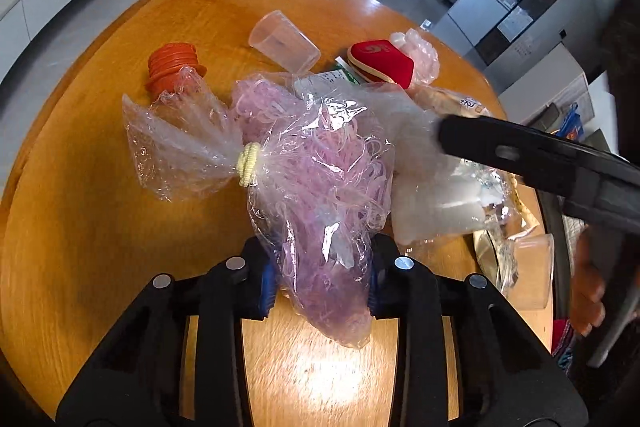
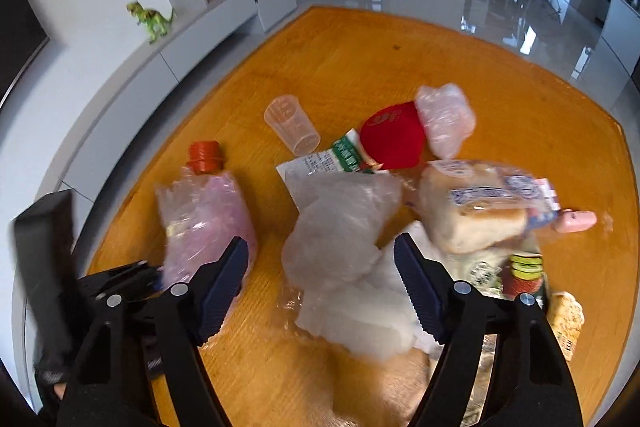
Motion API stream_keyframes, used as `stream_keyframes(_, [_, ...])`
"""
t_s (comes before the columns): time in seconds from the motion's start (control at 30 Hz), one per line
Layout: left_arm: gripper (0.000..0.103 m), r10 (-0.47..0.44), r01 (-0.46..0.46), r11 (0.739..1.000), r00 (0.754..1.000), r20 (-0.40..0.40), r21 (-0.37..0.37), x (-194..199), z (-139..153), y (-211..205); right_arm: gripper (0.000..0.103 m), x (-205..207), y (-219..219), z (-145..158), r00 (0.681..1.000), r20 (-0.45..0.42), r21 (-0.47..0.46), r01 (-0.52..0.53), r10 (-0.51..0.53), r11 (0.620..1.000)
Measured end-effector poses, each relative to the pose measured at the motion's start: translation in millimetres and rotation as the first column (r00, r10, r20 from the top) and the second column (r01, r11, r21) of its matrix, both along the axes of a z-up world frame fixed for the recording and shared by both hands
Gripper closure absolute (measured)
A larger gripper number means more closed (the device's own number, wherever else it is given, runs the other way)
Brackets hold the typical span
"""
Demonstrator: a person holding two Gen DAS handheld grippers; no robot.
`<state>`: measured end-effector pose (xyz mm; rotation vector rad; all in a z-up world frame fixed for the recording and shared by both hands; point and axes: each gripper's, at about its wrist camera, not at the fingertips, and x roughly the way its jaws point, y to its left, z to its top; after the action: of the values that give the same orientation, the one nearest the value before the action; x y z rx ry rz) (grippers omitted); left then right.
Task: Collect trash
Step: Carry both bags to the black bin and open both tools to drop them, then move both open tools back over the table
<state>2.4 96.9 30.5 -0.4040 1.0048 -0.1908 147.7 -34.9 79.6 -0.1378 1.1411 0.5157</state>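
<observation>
On the round wooden table (image 1: 120, 227) lies a clear bag of pink strands (image 1: 320, 187), tied with a yellow band (image 1: 248, 163). My left gripper (image 1: 320, 285) is shut on the bag's near end, its blue pads pressing both sides. In the right wrist view the same bag (image 2: 204, 219) lies at the left. My right gripper (image 2: 320, 291) is open over a crumpled whitish plastic bag (image 2: 340, 259). The right pad is close to that bag; the left pad stands clear of it. One black finger (image 1: 500, 147) of the right gripper reaches in over the whitish bag (image 1: 432, 195).
More litter lies beyond: an orange threaded cap (image 2: 204, 155), a clear cup (image 2: 292, 127) on its side, a red pouch (image 2: 392, 135), a green-white packet (image 2: 348, 155), wrapped bread (image 2: 480, 211) and crumpled film (image 2: 444, 119). A person's hand (image 1: 588, 291) shows at the right edge.
</observation>
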Motion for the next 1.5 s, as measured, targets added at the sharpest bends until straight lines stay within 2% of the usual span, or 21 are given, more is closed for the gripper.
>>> stream_keyframes(0.03, [0.071, 0.004, -0.004, 1.000, 1.000, 0.005, -0.003, -5, 2, 3, 0.044, 4, 7, -8, 1.000, -0.024, -0.032, 0.005, -0.006, 0.999])
stream_keyframes(0.07, [0.071, 0.007, -0.007, 1.000, 1.000, 0.007, -0.005, -4, 3, 2, 0.067, 8, 10, -16, 0.999, -0.051, -0.057, 0.009, -0.012, 0.998])
stream_keyframes(0.1, [0.071, 0.014, -0.014, 1.000, 1.000, 0.009, -0.006, -7, 3, 4, 0.068, 10, 12, -23, 0.996, -0.084, -0.062, 0.020, -0.025, 0.998])
stream_keyframes(0.17, [0.071, 0.027, -0.027, 1.000, 1.000, 0.013, -0.009, -12, 8, 7, 0.076, 7, 7, -21, 0.996, -0.084, -0.026, 0.034, -0.036, 0.999])
stream_keyframes(0.3, [0.071, 0.058, -0.057, 0.998, 0.997, 0.052, -0.025, -34, 21, 22, 0.077, -21, -3, 7, 0.999, -0.025, 0.070, 0.025, -0.023, 0.997])
stream_keyframes(0.4, [0.071, 0.086, -0.085, 0.996, 0.992, 0.090, -0.011, -60, 34, 39, 0.077, -64, 0, 36, 0.999, 0.022, 0.128, -0.041, 0.039, 0.991])
stream_keyframes(0.5, [0.071, 0.134, -0.135, 0.991, 0.984, 0.121, 0.001, -96, 44, 59, 0.077, -100, 11, 52, 0.994, 0.040, 0.169, -0.111, 0.106, 0.979])
stream_keyframes(0.63, [0.071, 0.237, -0.244, 0.969, 0.962, 0.136, 0.037, -153, 49, 98, 0.077, -155, 58, 54, 0.971, 0.043, 0.235, -0.237, 0.234, 0.943])
stream_keyframes(0.77, [0.071, 0.345, -0.356, 0.931, 0.930, 0.129, 0.076, -215, 45, 132, 0.077, -213, 123, 48, 0.919, 0.050, 0.244, -0.392, 0.392, 0.887])
stream_keyframes(0.87, [0.071, 0.459, -0.470, 0.876, 0.881, 0.112, 0.111, -271, 34, 164, 0.077, -259, 168, 36, 0.864, 0.041, 0.237, -0.497, 0.503, 0.835])
stream_keyframes(0.97, [0.071, 0.570, -0.575, 0.808, 0.818, 0.080, 0.127, -319, 17, 190, 0.077, -299, 208, 22, 0.797, 0.020, 0.227, -0.591, 0.603, 0.774])
stream_keyframes(1.1, [0.070, 0.716, -0.712, 0.691, 0.698, 0.016, 0.126, -381, -12, 228, 0.077, -344, 252, -3, 0.701, -0.012, 0.214, -0.695, 0.713, 0.687])
stream_keyframes(1.17, [0.070, 0.764, -0.757, 0.641, 0.645, -0.010, 0.129, -403, -25, 243, 0.077, -359, 271, -15, 0.668, -0.038, 0.207, -0.723, 0.744, 0.659])
stream_keyframes(1.27, [0.068, 0.807, -0.797, 0.590, 0.590, -0.040, 0.130, -423, -37, 261, 0.075, -368, 297, -38, 0.629, -0.069, 0.196, -0.752, 0.774, 0.629])
stream_keyframes(1.3, [0.058, 0.822, -0.813, 0.569, 0.568, -0.051, 0.119, -430, -44, 267, 0.073, -374, 310, -48, 0.604, -0.076, 0.179, -0.774, 0.793, 0.607])
stream_keyframes(1.33, [0.028, 0.830, -0.822, 0.558, 0.554, -0.067, 0.113, -434, -49, 272, 0.058, -379, 322, -52, 0.591, -0.079, 0.159, -0.787, 0.803, 0.596])
stream_keyframes(1.37, [0.010, 0.844, -0.836, 0.537, 0.531, -0.079, 0.111, -436, -54, 277, 0.035, -380, 330, -60, 0.593, -0.080, 0.127, -0.791, 0.801, 0.598])
stream_keyframes(1.43, [0.006, 0.868, -0.858, 0.496, 0.491, -0.071, 0.134, -435, -56, 281, 0.031, -380, 342, -73, 0.612, -0.087, 0.110, -0.778, 0.786, 0.618])
stream_keyframes(1.47, [0.006, 0.876, -0.863, 0.482, 0.475, -0.078, 0.152, -435, -58, 283, 0.031, -380, 344, -76, 0.608, -0.107, 0.124, -0.777, 0.787, 0.617])
stream_keyframes(1.5, [0.006, 0.879, -0.865, 0.478, 0.471, -0.080, 0.155, -433, -56, 284, 0.031, -383, 343, -76, 0.607, -0.114, 0.135, -0.775, 0.786, 0.618])
